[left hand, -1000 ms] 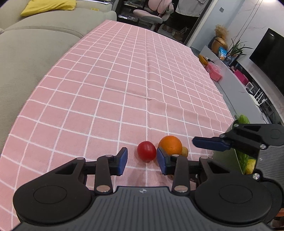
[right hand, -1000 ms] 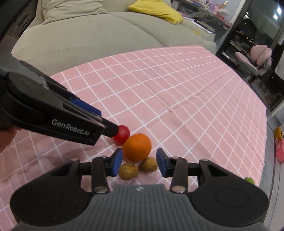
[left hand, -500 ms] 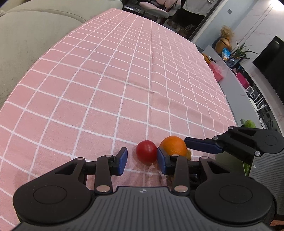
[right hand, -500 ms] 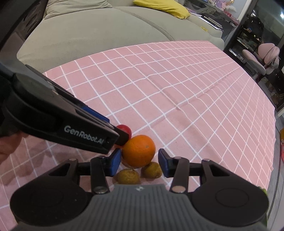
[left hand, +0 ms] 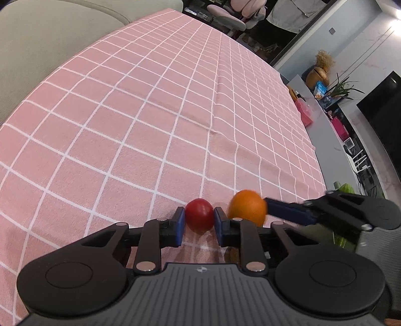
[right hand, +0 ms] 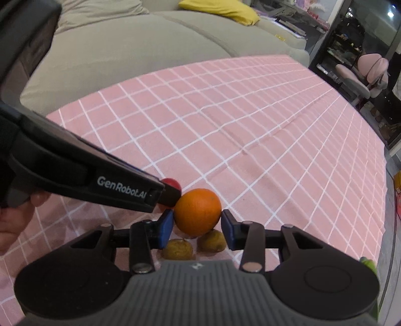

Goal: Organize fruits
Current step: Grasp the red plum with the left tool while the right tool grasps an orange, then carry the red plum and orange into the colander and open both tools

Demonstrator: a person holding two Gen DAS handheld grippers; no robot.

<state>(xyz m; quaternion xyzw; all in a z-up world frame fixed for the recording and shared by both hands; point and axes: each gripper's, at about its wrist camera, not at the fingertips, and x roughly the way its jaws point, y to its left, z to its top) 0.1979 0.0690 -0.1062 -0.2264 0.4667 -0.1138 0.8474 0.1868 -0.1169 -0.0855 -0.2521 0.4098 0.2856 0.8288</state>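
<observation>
Since the earlier frame the left tongs [left hand: 199,222] have closed and now pinch the red tomato [left hand: 199,217], low centre on the pink checked worktop [left hand: 150,125]. The right tongs [right hand: 196,225] have narrowed around the orange [right hand: 197,212]; pads appear to touch it, contact uncertain. Two brown fruits [right hand: 178,251] sit partly hidden beneath. The round fruits show no long axis.

**Around the pink checked tablecloth**

A pink tablecloth with a white grid [left hand: 160,105] covers the work surface. Beyond its far edge sits a grey-beige fabric sofa [right hand: 130,50] bearing a yellow cushion [right hand: 220,11]. Past the cloth's far corner stands a pink swivel chair [right hand: 363,75]. Off its side runs a grey counter [left hand: 325,130], with a black television screen [left hand: 383,105] beyond.
</observation>
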